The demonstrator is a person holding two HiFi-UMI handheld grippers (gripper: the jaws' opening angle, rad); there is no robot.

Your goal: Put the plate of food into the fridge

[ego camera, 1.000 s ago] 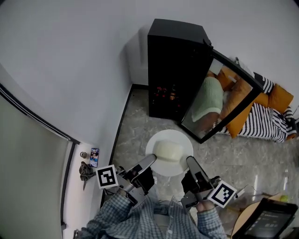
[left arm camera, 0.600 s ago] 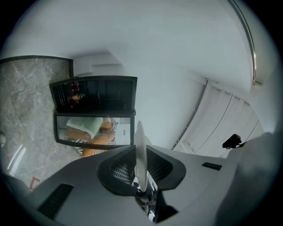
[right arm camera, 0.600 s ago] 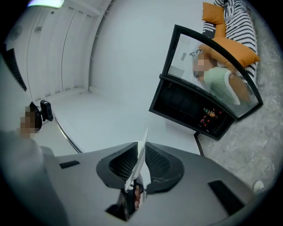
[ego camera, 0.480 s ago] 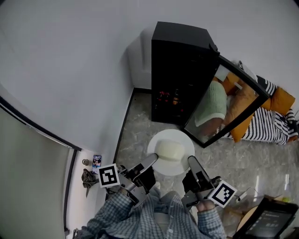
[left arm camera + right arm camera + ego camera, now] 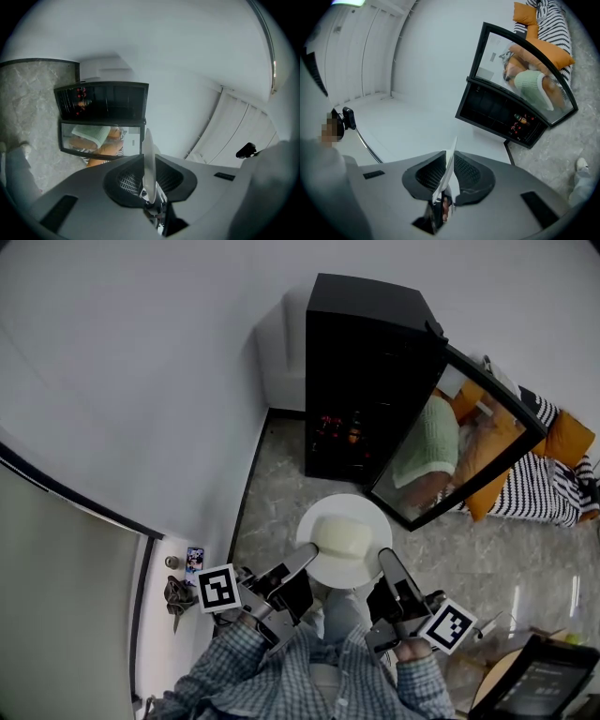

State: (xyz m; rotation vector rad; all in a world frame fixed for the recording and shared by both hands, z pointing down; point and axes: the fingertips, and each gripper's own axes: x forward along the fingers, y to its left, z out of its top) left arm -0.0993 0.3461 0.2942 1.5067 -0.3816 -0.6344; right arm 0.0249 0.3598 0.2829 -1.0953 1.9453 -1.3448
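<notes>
The plate point(image 5: 344, 505) spans both grippers. The left gripper point(image 5: 300, 562) clamps its left rim and the right gripper point(image 5: 385, 562) clamps its right rim. The open fridge point(image 5: 361, 381) stands beyond.

Left gripper point(image 5: 302, 562) and right gripper point(image 5: 385, 562) clamp the plate point(image 5: 344, 506) rim

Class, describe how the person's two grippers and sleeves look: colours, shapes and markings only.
The left gripper and right gripper each have long, light grey jaws on a darker body, with black grid-textured pads on the inner faces. Each carries a white cube printed with black square markers: the left cube and the right cube. The sleeves belong to a blue-grey checked shirt.
</notes>
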